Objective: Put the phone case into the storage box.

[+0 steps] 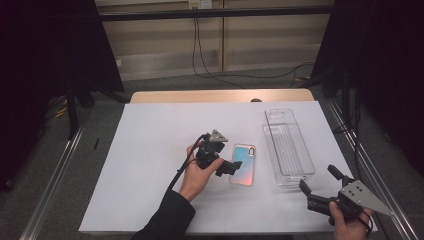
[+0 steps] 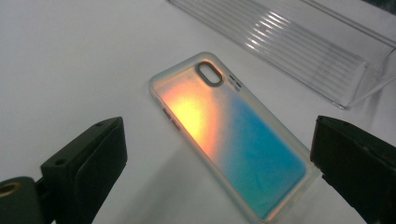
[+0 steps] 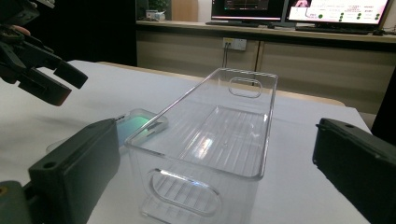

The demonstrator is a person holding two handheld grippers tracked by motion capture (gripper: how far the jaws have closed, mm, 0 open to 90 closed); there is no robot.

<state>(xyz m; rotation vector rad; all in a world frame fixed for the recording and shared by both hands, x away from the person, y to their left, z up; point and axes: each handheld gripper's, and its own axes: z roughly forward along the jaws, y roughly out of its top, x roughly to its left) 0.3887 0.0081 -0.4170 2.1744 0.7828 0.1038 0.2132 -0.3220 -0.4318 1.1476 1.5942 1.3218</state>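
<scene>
While flat, phone case (image 2: 233, 140) (iridescent) under left gripper (image 2: 215, 154)

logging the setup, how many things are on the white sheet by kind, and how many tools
phone case: 1
clear plastic bin: 1
hand-held tools: 2, left tool and right tool, both open
total: 4

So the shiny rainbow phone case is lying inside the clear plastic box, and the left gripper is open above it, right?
Not quite. The phone case lies flat on the white table beside the clear plastic box, not inside it; the high view shows the two side by side. The rest is right: the left gripper is open above the case.
</scene>
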